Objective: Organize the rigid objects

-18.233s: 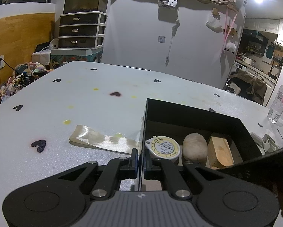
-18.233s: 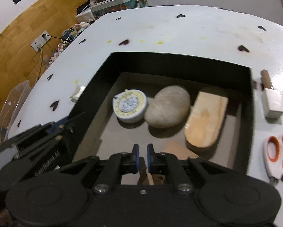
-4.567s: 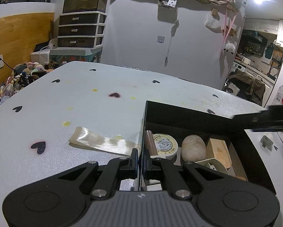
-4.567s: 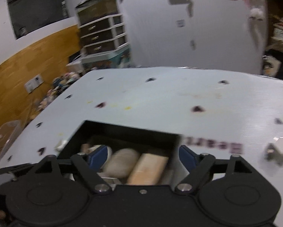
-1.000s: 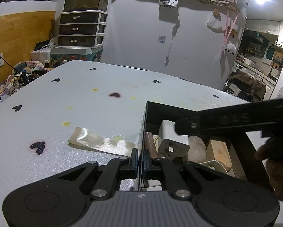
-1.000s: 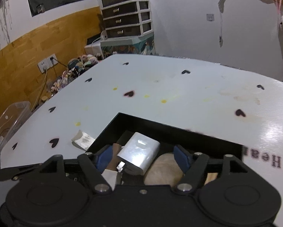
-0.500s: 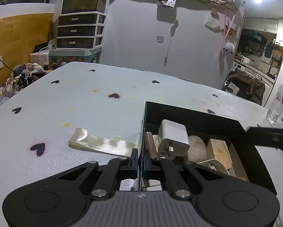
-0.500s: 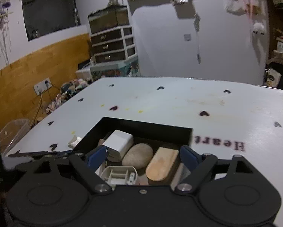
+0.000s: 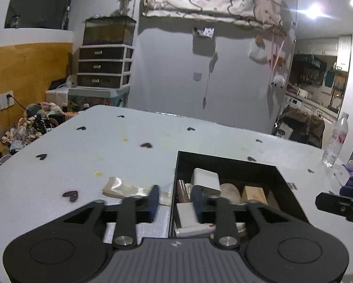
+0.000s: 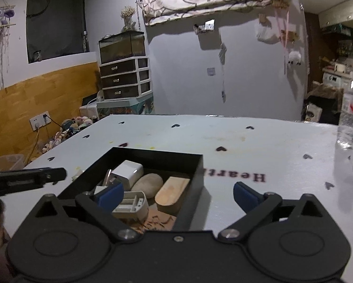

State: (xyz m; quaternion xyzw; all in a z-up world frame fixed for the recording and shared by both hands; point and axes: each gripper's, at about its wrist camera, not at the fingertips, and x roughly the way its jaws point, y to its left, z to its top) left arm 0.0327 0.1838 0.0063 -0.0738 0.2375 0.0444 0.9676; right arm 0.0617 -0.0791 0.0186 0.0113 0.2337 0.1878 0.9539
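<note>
Now that the white square charger block (image 10: 127,174) lies inside the black rectangular box (image 10: 198,165), atop its contents beside the grey oval stone (image 10: 147,182), both hand-held grippers let go: the left hand-held gripper (image 9: 175,200) is opening off the box's near wall, and the right hand-held gripper (image 10: 177,194) spreads wide, empty. Packing looks nearly finished.

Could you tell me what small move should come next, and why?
Probably draw both hands back. The charger already lies in the black box, the right gripper is opening with nothing between its pads, and the left gripper is opening astride the box's wall.
</note>
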